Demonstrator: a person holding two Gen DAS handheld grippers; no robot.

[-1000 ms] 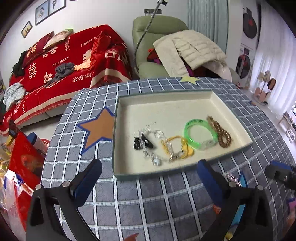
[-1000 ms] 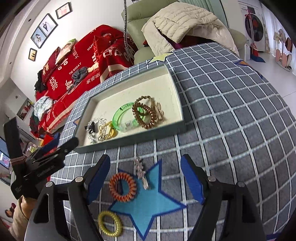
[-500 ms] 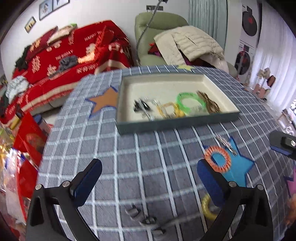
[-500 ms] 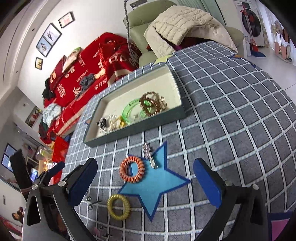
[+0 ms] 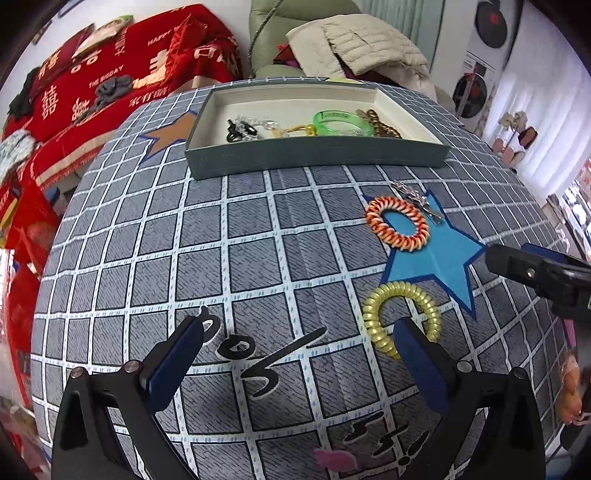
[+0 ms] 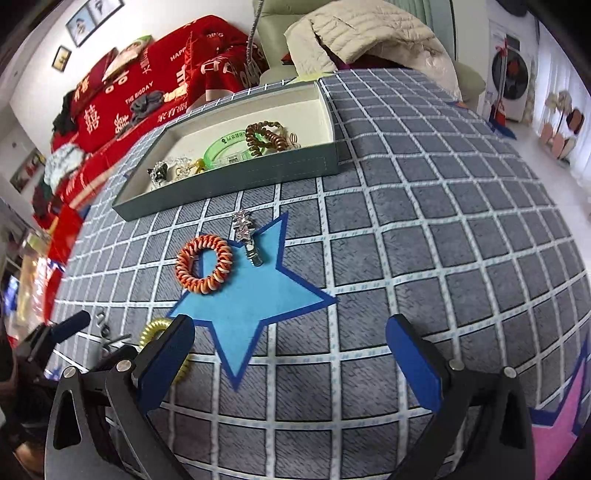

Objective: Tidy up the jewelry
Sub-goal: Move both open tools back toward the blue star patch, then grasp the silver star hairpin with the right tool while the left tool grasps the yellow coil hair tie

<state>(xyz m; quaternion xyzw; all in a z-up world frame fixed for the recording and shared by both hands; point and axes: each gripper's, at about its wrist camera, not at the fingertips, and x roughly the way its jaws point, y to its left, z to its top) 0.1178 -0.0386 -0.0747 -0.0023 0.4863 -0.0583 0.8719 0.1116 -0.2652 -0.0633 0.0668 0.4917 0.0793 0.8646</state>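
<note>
A grey-green tray [image 5: 317,157] [image 6: 236,177] holds a green bangle [image 5: 341,123], a brown coil tie [image 6: 264,136], a yellow piece and silver and black pieces. On the cloth in front lie an orange coil tie [image 5: 397,223] [image 6: 204,265], a silver clip [image 5: 417,197] [image 6: 246,236] and a yellow coil tie [image 5: 400,317] [image 6: 162,332]. My left gripper [image 5: 297,354] is open and empty, low over the cloth, its right finger beside the yellow tie. My right gripper [image 6: 290,354] is open and empty over the blue star.
The round table [image 5: 240,240] has a grey checked cloth with star patches. The right gripper shows at the right edge of the left wrist view [image 5: 535,273]. A red sofa [image 6: 147,85] and a green armchair with a beige jacket [image 6: 369,33] stand behind the table.
Both grippers have drawn back from the tray and come down close to the cloth. The left one now sits beside the yellow coil tie. Both stay open.
</note>
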